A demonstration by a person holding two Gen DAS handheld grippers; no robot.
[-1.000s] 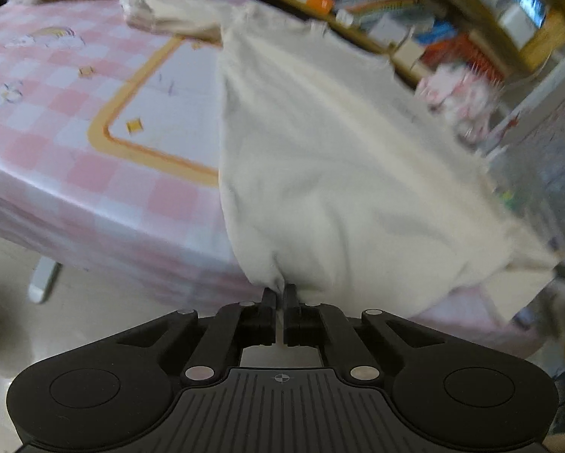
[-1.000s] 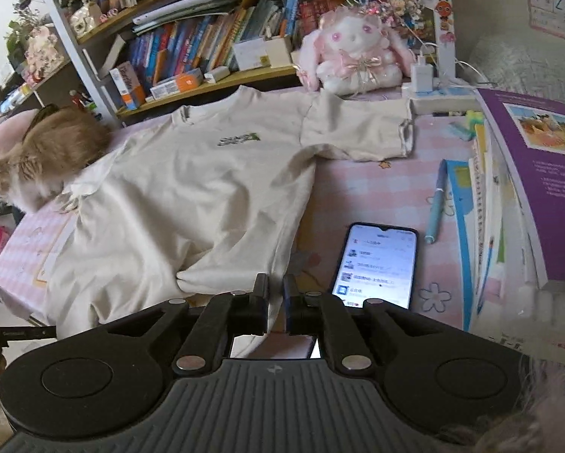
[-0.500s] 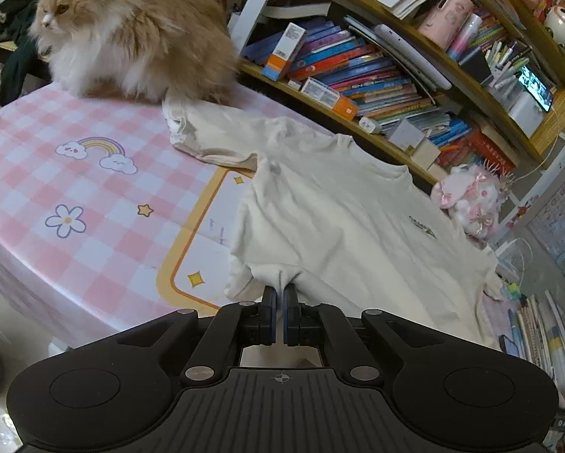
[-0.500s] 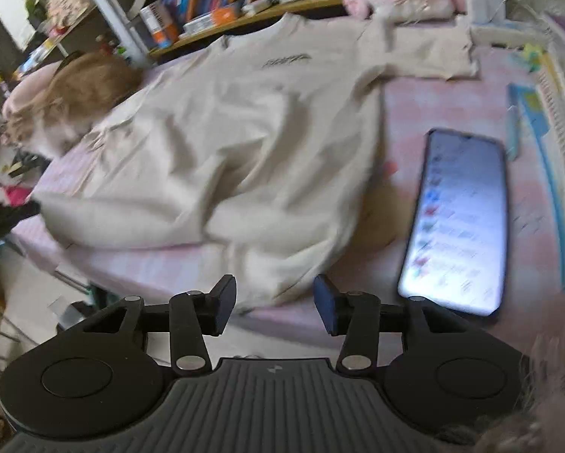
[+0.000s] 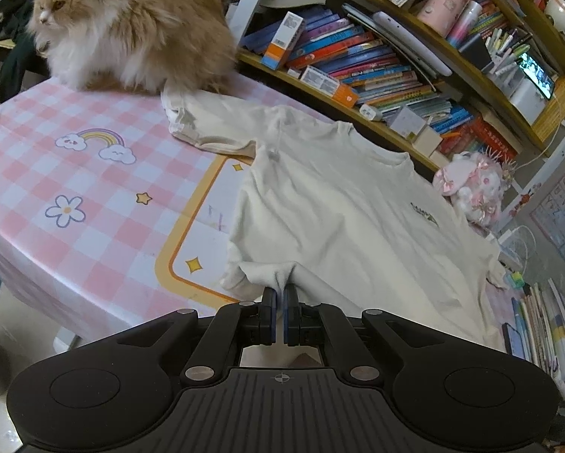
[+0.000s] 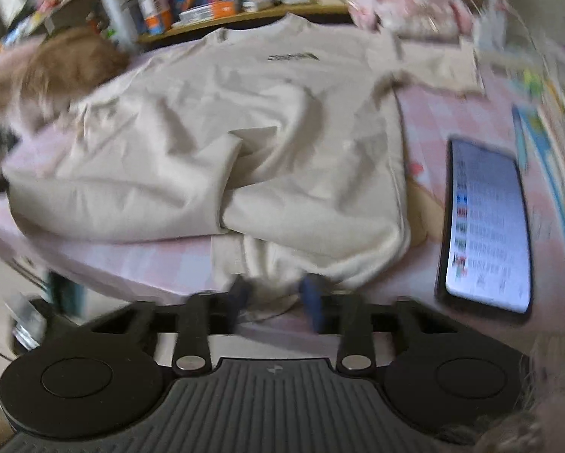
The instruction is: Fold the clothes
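Best now: left gripper, clamped on cream cotton T-shirt hem at lower centre, holds taut while right gripper, closing around bottom-edge hem, bites squarely.

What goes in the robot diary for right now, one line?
left gripper: pinching shirt hem | right gripper: closing around hem | cat: on sleeve

A cream T-shirt with a small dark chest print lies on a desk cover of pink-and-white checks, printed with a rainbow, flower and yellow stars inside an orange border. At the far edge sits an orange-and-white cat.
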